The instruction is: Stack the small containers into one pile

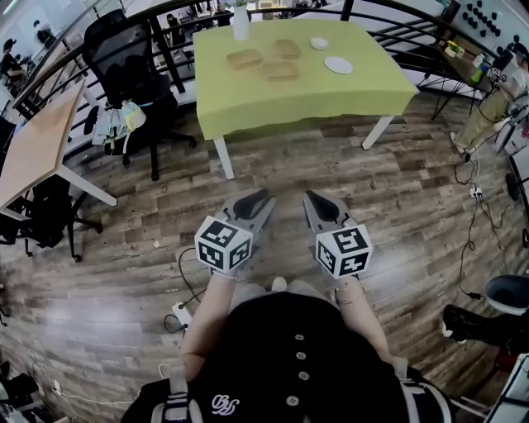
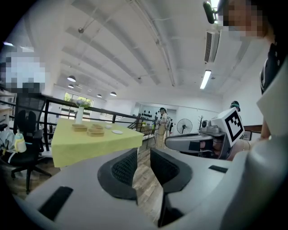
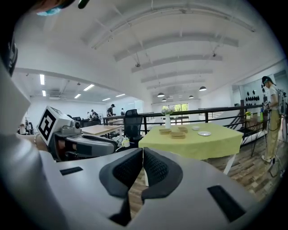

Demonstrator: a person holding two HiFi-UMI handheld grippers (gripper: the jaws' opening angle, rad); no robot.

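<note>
Ahead, three containers (image 1: 280, 70) lie unstacked on the table (image 1: 364, 87); left claw (image 1: 258, 200) narrowly parted, right claw (image 1: 314, 202) closed.

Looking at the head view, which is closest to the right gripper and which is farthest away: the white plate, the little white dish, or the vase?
1. White plate, on the right, nearest the right gripper.
2. Little white dish, just behind the plate.
3. Vase, far back, to the left.

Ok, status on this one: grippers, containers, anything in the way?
Both empty: left gripper open, right gripper shut. Three small containers unstacked on green table, out of reach ahead. Only bare floor between.
</note>
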